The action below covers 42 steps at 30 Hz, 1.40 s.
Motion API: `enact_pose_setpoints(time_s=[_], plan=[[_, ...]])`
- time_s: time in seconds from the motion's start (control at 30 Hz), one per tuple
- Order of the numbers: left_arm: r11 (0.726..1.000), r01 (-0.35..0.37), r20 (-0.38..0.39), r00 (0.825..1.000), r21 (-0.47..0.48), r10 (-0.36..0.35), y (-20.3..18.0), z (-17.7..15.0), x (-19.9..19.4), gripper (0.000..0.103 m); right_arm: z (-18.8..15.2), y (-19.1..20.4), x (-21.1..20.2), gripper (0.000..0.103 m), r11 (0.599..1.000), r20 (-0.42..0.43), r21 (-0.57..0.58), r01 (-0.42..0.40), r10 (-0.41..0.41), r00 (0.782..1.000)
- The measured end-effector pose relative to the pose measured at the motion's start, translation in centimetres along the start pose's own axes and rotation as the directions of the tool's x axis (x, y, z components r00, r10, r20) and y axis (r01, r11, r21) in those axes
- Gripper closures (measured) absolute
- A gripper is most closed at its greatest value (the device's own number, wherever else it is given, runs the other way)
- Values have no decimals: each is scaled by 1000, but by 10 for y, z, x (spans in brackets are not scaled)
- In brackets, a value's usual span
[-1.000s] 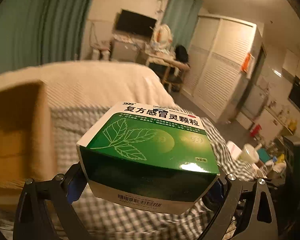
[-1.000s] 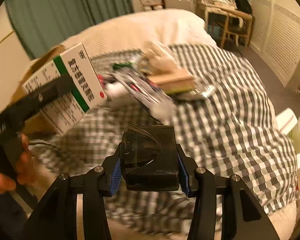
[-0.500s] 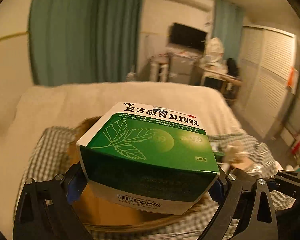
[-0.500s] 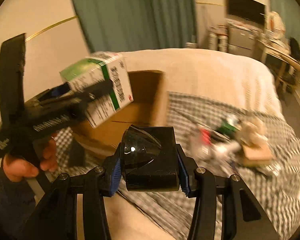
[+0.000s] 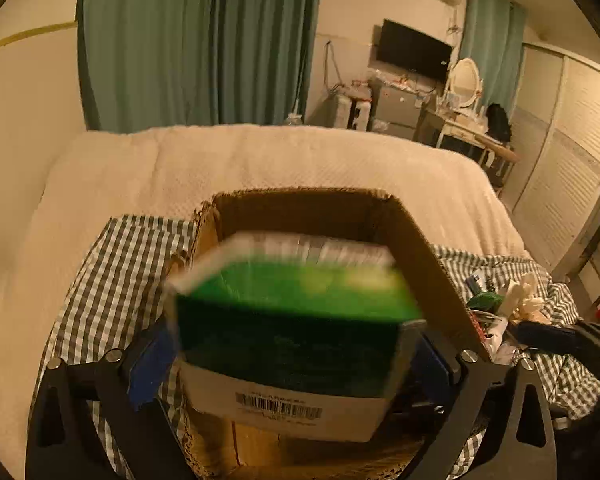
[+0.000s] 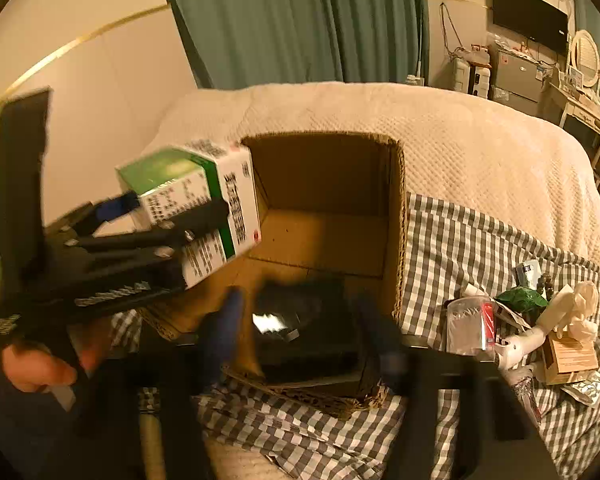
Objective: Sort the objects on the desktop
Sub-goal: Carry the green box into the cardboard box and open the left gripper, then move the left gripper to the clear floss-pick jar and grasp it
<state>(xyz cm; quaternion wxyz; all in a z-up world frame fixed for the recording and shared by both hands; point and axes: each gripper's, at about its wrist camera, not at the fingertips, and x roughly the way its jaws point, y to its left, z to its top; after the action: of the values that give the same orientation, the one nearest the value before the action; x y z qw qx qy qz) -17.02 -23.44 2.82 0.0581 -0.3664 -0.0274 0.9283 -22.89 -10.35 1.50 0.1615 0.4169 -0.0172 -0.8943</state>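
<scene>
Since half a second ago we've swung both grippers over to the cardboard box, and both of them now look wider than before. Biggest thing first: we're working over a bed with a cream blanket and a checked sheet on it, and the open cardboard box sits on that sheet. Our left gripper hangs over the box's near-left corner with the green medicine box between its blue pads; the carton is blurred in the left wrist view and there's a sliver of gap at the right pad, so we honestly can't tell if it's clamped or let go. From the right wrist view the carton is above the box's left wall, tilted. Our right gripper is spread wide, its fingers apart from the black object, which sits down inside the box near the front wall. Rest of the box floor we can see is bare cardboard. Off to the right on the sheet there's a pile of small items, well apart from the box.
</scene>
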Motion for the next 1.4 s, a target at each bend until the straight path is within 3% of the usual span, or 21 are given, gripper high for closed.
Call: enact_pose_setpoints(time_s=[0.13,0.33,0.6,0.77,1.0,1.2,1.27,1.4], plan=[[1000,-8,-21,1000,-30,8,-3,2,-5,0,-4,-14,-22,23,999,36,35,5,-6,999],[999,32,16,999,-29,-32,-26,7,-44,0,-12,-50,-81,23,992,98,70,103,-109,989],[987,149,29,988,54,-151,-127,-1,-80,0,-43,-117,-175,23,958,156,174,228,-256,954],[986,144,-13,990,85,-143,-192,-32,-63,0,-82,-153,-207,23,934,150,226,276,-313,938],[996,60,-102,993,71,-52,-245,-75,1,0,-124,-204,-196,23,912,108,266,311,-349,931],[999,-15,-161,987,47,22,-253,-88,65,0,-138,-247,-151,20,912,74,241,332,-358,931],[987,-116,-102,987,108,127,-260,-91,73,0,-138,-259,-127,18,912,58,224,344,-364,929],[965,-174,-44,981,195,186,-279,-101,84,0,-133,-276,-81,8,920,22,171,351,-360,933]])
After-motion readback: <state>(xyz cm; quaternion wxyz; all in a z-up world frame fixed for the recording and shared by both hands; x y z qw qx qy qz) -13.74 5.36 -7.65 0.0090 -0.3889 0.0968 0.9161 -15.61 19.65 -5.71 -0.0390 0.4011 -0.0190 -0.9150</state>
